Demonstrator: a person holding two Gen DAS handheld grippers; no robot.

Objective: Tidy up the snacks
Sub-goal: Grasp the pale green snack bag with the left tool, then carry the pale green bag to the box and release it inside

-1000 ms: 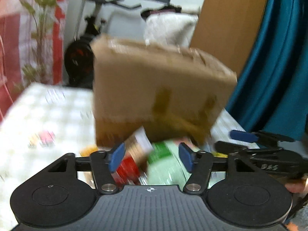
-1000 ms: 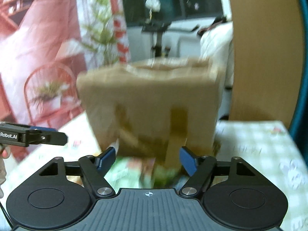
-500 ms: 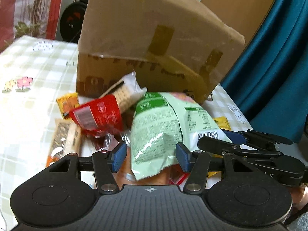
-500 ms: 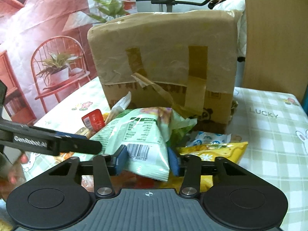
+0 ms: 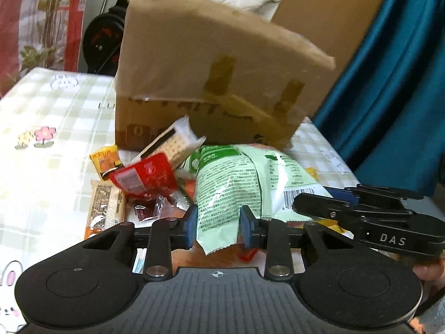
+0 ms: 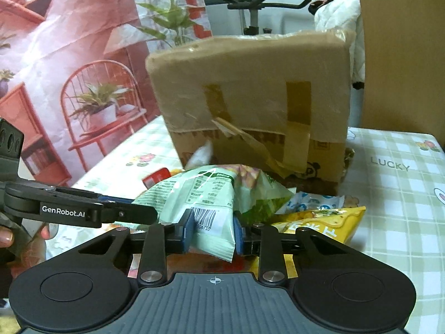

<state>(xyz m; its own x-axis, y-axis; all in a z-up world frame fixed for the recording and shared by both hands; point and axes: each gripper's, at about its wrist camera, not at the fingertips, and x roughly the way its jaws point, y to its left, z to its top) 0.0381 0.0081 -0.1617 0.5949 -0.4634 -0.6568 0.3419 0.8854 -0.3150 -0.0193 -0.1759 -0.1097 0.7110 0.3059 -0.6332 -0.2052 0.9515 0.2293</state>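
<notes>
1. The green bag (image 5: pixel 236 183) lies on top of the snack pile on the bench (image 5: pixel 55 117), just in front of the box (image 5: pixel 211 78).
2. The left gripper (image 5: pixel 218 224) has the bag's near corner between its fingers (image 5: pixel 190 224); they are closing, pads already against the film.
3. The right gripper (image 6: pixel 212 231) has its fingers clamped on the barcode edge of the same bag.
4. Risk: both grips sit on thin, slick film at the edge; a lift could let it slide out.
5. Risk: pulling the two grippers apart could tear the seam or burst the bag.
6. Risk: lifting may drag the red packet (image 5: pixel 144 176) and yellow bag (image 6: pixel 319 222) off the pile.
</notes>
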